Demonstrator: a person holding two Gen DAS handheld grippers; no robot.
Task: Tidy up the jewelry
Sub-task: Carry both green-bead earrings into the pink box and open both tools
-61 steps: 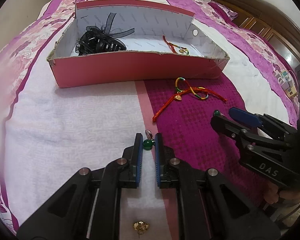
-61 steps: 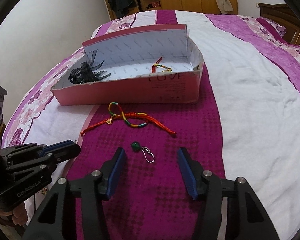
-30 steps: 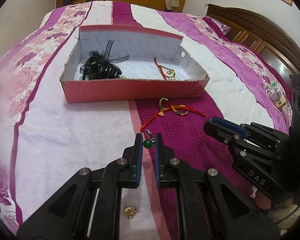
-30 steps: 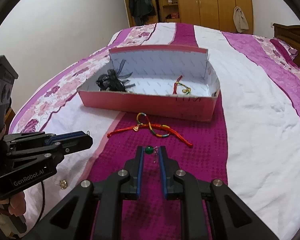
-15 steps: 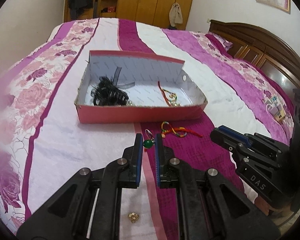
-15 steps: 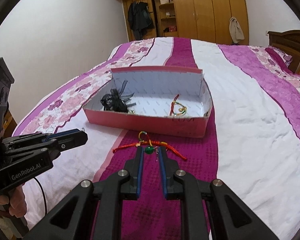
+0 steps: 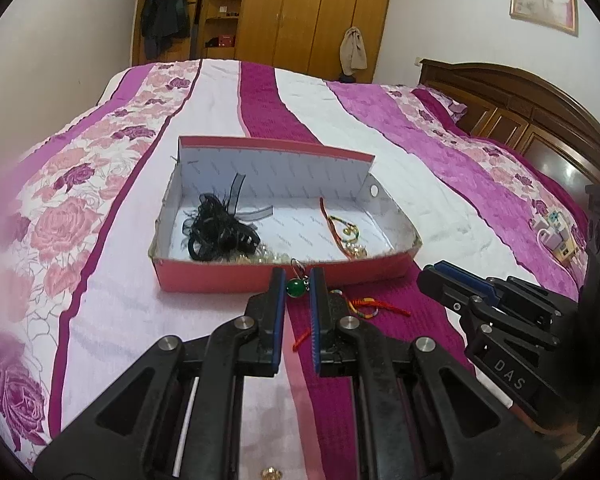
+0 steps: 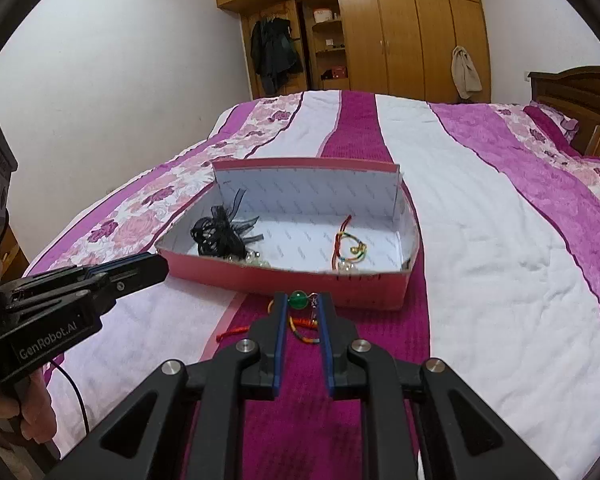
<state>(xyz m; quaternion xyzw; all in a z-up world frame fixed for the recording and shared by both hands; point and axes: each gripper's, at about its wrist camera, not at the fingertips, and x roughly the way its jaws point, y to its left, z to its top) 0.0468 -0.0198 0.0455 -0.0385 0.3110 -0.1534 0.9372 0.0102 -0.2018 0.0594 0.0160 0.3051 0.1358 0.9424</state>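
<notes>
We see two tools over a bed (image 7: 120,320) with a striped pink, white and magenta cover; the left tool (image 7: 296,280) is nearly closed, its blue pads gripping a green bead earring (image 7: 294,288) whose wire hook stands up above the tips; the right tool (image 8: 303,300) is likewise narrow and grips a second green bead earring (image 8: 299,300) with its hook hanging beside the bead. Ahead of both lies an open pink box (image 7: 260,278) with a white lining; inside it we find a black ribbon hair clip (image 7: 216,232) toward the left and a red and multicoloured cord bracelet (image 7: 340,232) toward the right. A second red cord bracelet (image 7: 364,305) rests on the magenta stripe just in front of the box; a small gold piece (image 7: 271,473) sits on the bed near the lower edge of the left view.
</notes>
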